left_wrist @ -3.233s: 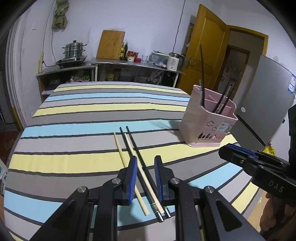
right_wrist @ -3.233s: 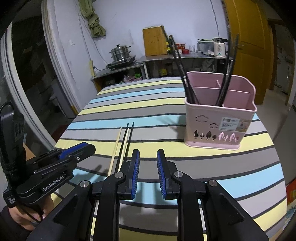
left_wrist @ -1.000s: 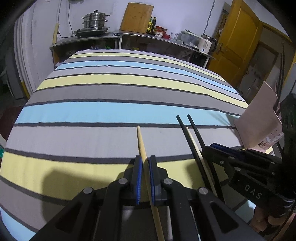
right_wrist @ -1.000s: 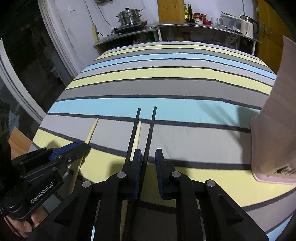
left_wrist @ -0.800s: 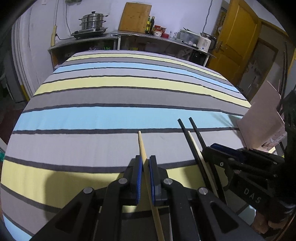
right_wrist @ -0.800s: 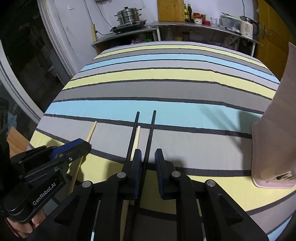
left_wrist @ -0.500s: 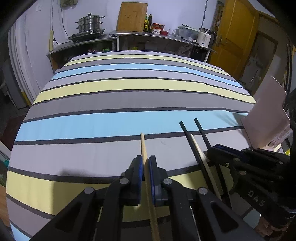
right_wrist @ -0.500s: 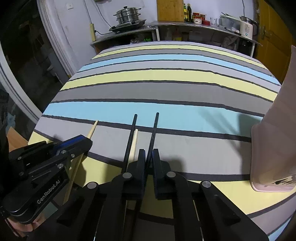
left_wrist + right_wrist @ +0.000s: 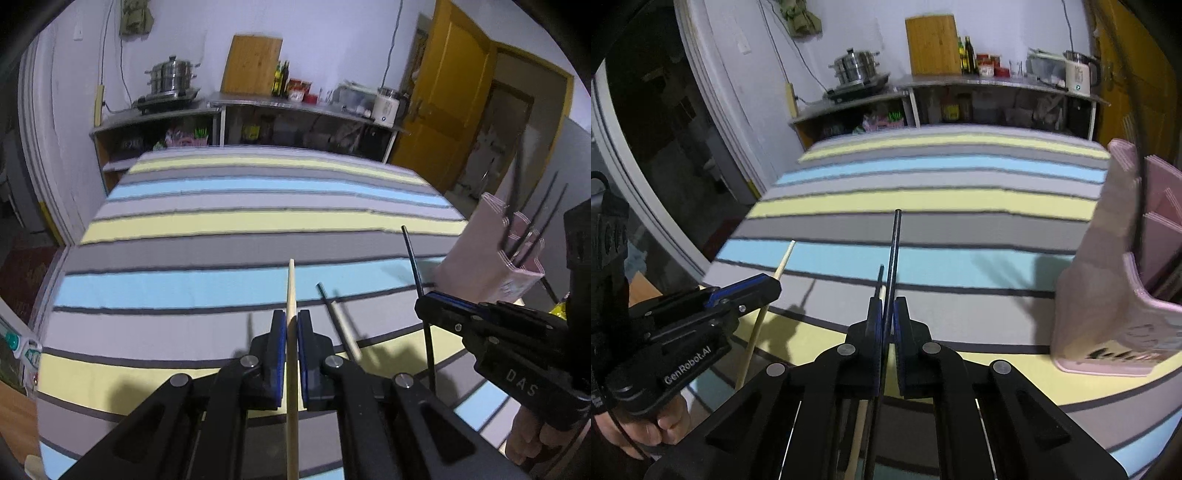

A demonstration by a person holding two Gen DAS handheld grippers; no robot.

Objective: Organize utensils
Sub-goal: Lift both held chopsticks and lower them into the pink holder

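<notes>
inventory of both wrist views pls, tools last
Wooden chopsticks: 2, pale; one held by the left tool, one lying on the tablecloth.
Black chopsticks: 2 loose; one held by the right tool, one lying on the cloth; more stand in the holder.
Utensil holder: 1, pink, table's right side.
Tablecloth: 1, striped grey, yellow, blue.
Steamer pot: 1, steel, back counter.
Cutting board: 1, wood, against wall.
Left tool: shut.
Right tool: shut.

A home kitchen: a stacked steel steamer pot (image 9: 173, 78) on a stove, a wooden cutting board (image 9: 252, 63) against the wall, sauce bottles (image 9: 965, 51), a white electric kettle (image 9: 386, 104), a striped-cloth tabletop (image 9: 207, 236).
</notes>
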